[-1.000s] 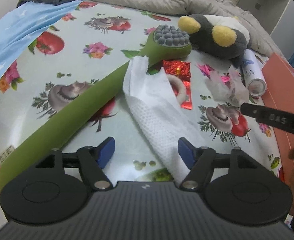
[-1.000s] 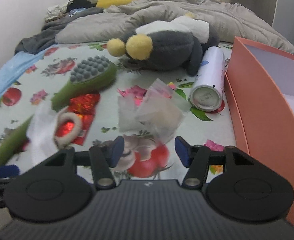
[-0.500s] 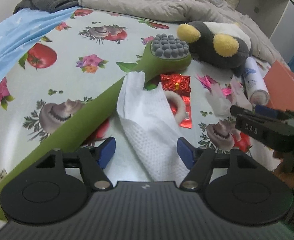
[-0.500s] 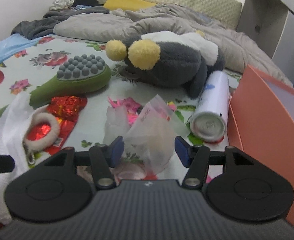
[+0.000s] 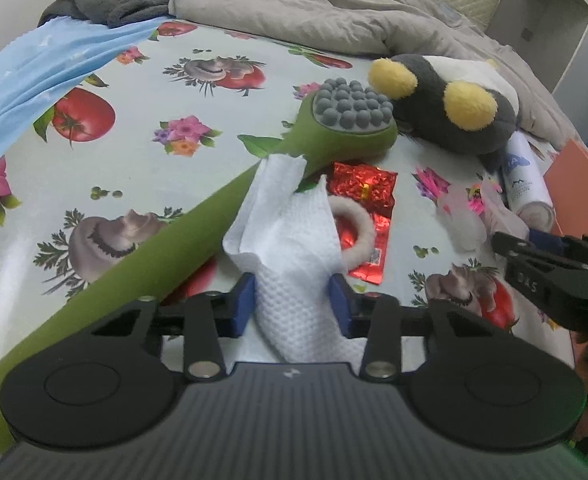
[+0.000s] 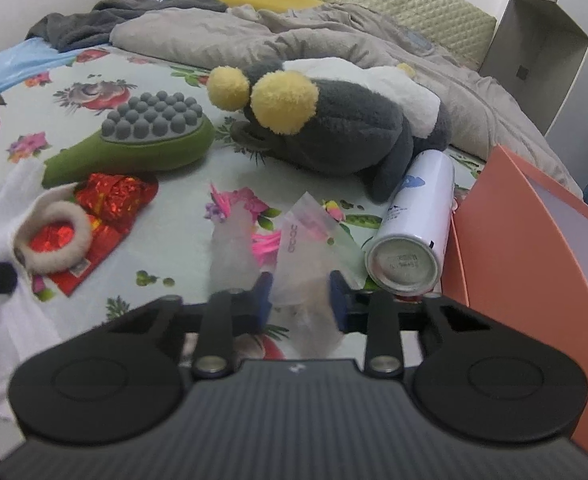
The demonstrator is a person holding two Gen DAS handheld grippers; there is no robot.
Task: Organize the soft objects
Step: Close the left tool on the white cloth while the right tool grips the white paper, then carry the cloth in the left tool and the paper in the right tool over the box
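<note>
My left gripper (image 5: 294, 300) has closed on the white textured cloth (image 5: 290, 240), which lies over the handle of a green massage brush (image 5: 334, 136). My right gripper (image 6: 300, 298) has closed on a clear plastic bag with pink bits (image 6: 294, 248); the right gripper also shows in the left wrist view (image 5: 534, 248). A grey plush toy with yellow pompoms (image 6: 334, 120) lies behind, also in the left wrist view (image 5: 450, 108). A fluffy white hair ring (image 6: 54, 236) rests on a red foil packet (image 6: 110, 200).
A white spray can (image 6: 414, 224) lies beside an orange box (image 6: 534, 248) at the right. A beige quilt (image 6: 294, 36) and dark clothes (image 6: 94, 20) are heaped at the back. A blue sheet (image 5: 34, 72) lies at the left.
Both grippers moved forward and their jaws narrowed, the left onto the white cloth, the right onto the plastic bag.
</note>
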